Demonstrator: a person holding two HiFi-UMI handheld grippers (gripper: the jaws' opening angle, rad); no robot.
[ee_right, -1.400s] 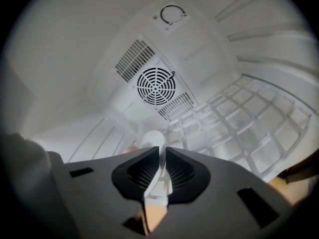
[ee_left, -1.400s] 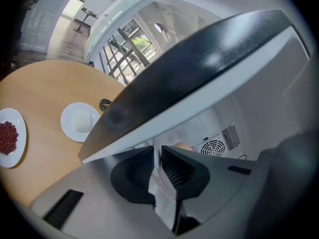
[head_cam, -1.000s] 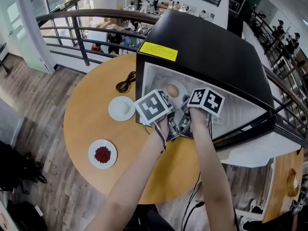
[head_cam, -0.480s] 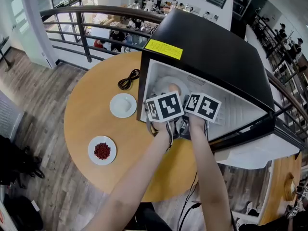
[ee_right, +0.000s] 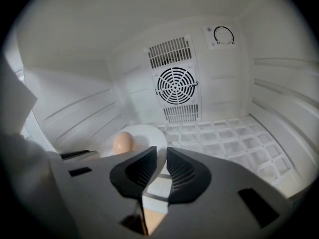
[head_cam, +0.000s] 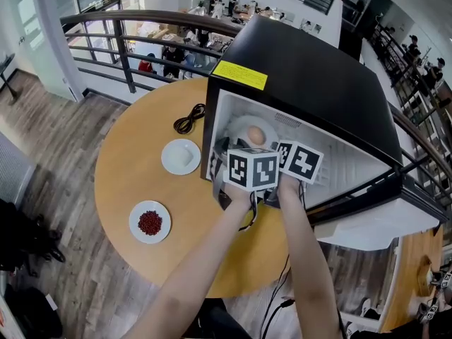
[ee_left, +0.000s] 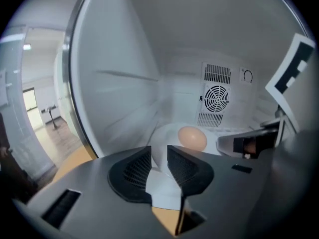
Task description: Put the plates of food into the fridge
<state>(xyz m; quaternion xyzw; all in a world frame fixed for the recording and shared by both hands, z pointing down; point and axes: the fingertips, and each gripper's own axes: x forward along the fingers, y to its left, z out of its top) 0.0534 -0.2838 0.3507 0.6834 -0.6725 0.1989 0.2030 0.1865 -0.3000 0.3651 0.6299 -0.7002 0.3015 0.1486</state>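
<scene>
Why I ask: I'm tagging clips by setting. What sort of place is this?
Probably an upper gallery or mezzanine in a large public building, perhaps a cafe or office atrium. A round wooden table carrying a black fridge stands beside a railing, and people are gathered on the floor below.

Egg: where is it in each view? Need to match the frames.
Head view: egg sits just above centre.
Left gripper view: egg sits right of centre, a little below the middle.
Right gripper view: egg sits left of centre, below the middle.
Shared landmark: the white plate under the egg, seen in all three.
</scene>
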